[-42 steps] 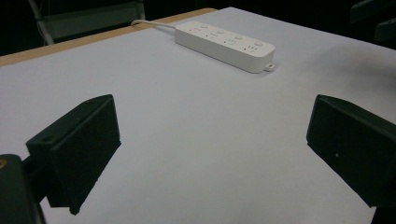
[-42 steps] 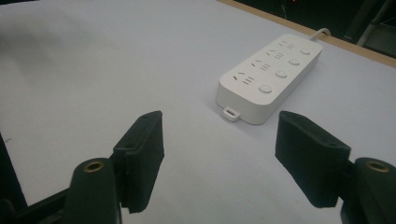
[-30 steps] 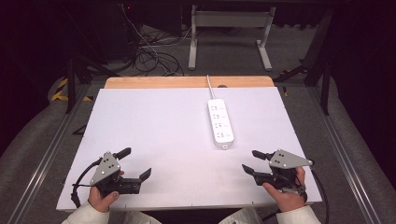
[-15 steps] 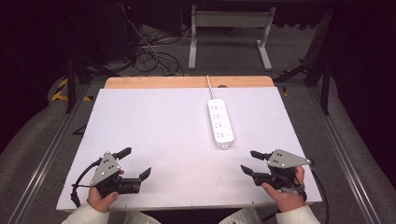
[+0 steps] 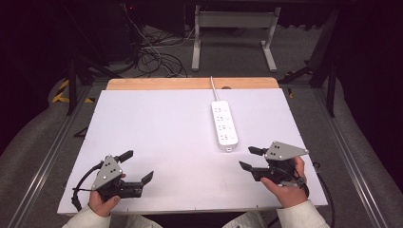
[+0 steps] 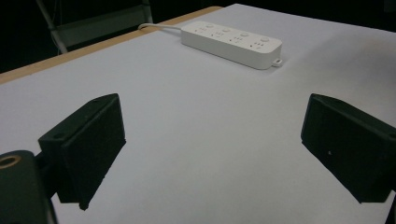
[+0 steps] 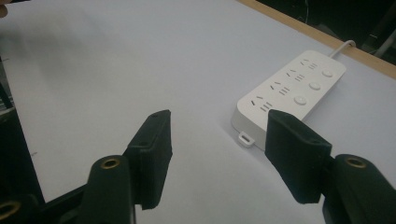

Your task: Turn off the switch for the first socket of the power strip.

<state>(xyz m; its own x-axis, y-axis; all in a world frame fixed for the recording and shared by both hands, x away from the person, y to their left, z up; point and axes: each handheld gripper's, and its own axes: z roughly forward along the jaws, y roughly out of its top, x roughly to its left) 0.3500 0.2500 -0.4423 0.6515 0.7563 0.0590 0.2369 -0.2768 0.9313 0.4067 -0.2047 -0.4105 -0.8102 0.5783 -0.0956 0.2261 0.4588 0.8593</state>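
A white power strip (image 5: pixel 224 124) lies flat on the white tabletop (image 5: pixel 161 128), right of the middle, and its cord (image 5: pixel 214 87) runs off over the far edge. My right gripper (image 5: pixel 246 157) hovers just before the strip's near end, open, with nothing between its jaws. In the right gripper view the strip (image 7: pixel 292 95) lies just beyond the right jaw, and my gripper (image 7: pixel 219 119) points at the bare table beside its near end. My left gripper (image 5: pixel 138 166) stands open and empty at the near left. Its own view (image 6: pixel 212 149) shows the strip (image 6: pixel 231 43) far ahead.
A wooden strip (image 5: pixel 190 83) borders the table's far edge. On the floor beyond lie tangled cables (image 5: pixel 157 59) and a metal stand's legs (image 5: pixel 233 45). Metal rails (image 5: pixel 351 161) run along both sides of the table.
My right gripper has lifted a little and edged toward the power strip's near end. The left gripper has kept still.
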